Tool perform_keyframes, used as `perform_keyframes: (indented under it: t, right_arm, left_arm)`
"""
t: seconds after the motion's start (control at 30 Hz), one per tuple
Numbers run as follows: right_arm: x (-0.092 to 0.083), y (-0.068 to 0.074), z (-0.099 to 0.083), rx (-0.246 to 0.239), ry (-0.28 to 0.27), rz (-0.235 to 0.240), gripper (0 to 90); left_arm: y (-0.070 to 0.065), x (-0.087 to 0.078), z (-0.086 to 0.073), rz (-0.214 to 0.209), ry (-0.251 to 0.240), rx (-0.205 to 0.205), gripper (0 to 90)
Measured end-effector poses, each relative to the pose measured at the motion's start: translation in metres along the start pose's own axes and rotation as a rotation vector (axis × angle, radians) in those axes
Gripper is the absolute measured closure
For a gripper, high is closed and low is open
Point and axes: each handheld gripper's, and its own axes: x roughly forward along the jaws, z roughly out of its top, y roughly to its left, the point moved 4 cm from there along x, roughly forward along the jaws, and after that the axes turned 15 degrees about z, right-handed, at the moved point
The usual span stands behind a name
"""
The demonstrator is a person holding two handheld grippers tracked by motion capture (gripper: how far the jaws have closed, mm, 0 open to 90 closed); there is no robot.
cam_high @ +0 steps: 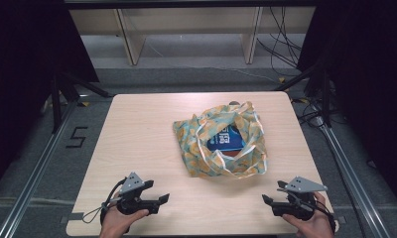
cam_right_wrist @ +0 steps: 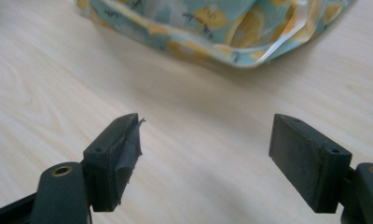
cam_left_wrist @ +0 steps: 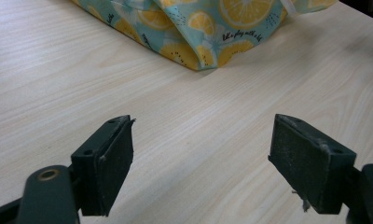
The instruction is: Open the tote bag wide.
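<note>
Surroundings: dark curtains hang at both sides, with pale shelving point(cam_high: 186, 34) and loose cables point(cam_high: 281, 44) on the grey floor beyond the far edge.
Surface: light wooden table point(cam_high: 137, 134), its grain running across both gripper views.
Bag: fabric bag point(cam_high: 221, 141) in teal with a yellow lemon print and white handles, lying crumpled a little right of the table's middle, mouth turned up.
Bag contents: blue packet point(cam_high: 226, 140) with white lettering, seen through the open mouth; the lettering is too small to read.
Left gripper: left gripper point(cam_high: 163, 199) held low over the near left edge, pointing right toward the table's middle; jaws spread wide with bare wood between them.
Left gripper view: a corner of the bag point(cam_left_wrist: 198, 32) lies ahead of the jaws, apart from them.
Right gripper: right gripper point(cam_high: 265, 200) held low over the near right edge, pointing left; jaws stand wide apart with nothing between them.
Right gripper view: the bag's white-trimmed edge point(cam_right_wrist: 222, 32) lies ahead, clear of the pads.
Hands: each hand wraps its gripper's body from below at the near edge.
Spacing: both grippers sit well apart from each other, the bag lying farther in between them.
</note>
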Motion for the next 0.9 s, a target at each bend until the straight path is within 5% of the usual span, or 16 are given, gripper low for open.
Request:
perform_keyframes:
  t: [0.03, 0.2, 0.33, 0.43, 0.47, 0.83, 0.9]
  right_arm:
    - [0.0005, -0.0023, -0.0015, -0.039, 0.004, 0.002, 25.8]
    - [0.0033, 0.0012, -0.0084, -0.041, 0.045, 0.036, 25.9]
    - [0.0031, -0.0002, -0.0066, -0.068, 0.025, 0.001, 25.9]
    - [0.0036, 0.0005, -0.008, -0.037, 0.033, -0.003, 25.9]
    - [0.004, -0.0018, -0.0075, -0.063, 0.029, -0.011, 25.9]
    - [0.0047, -0.0047, -0.008, -0.065, 0.034, -0.014, 25.9]
    - [0.006, -0.004, -0.0085, -0.038, 0.031, 0.026, 25.9]
  left_arm:
    - [0.0004, -0.0003, -0.0006, 0.007, 0.004, 0.008, 20.5]
    - [-0.0015, 0.0014, -0.0037, 0.02, 0.021, 0.021, 20.4]
    - [-0.0012, 0.0021, -0.0039, 0.019, 0.022, 0.02, 20.3]
    - [-0.0011, 0.0029, -0.0045, 0.024, 0.022, 0.0, 20.2]
    - [-0.0007, 0.0028, -0.0044, 0.025, 0.02, 0.006, 20.2]
    - [0.0039, 0.0034, -0.0039, 0.038, 0.016, 0.014, 20.2]
    - [0.0023, 0.0037, -0.0038, 0.035, 0.012, -0.006, 20.3]
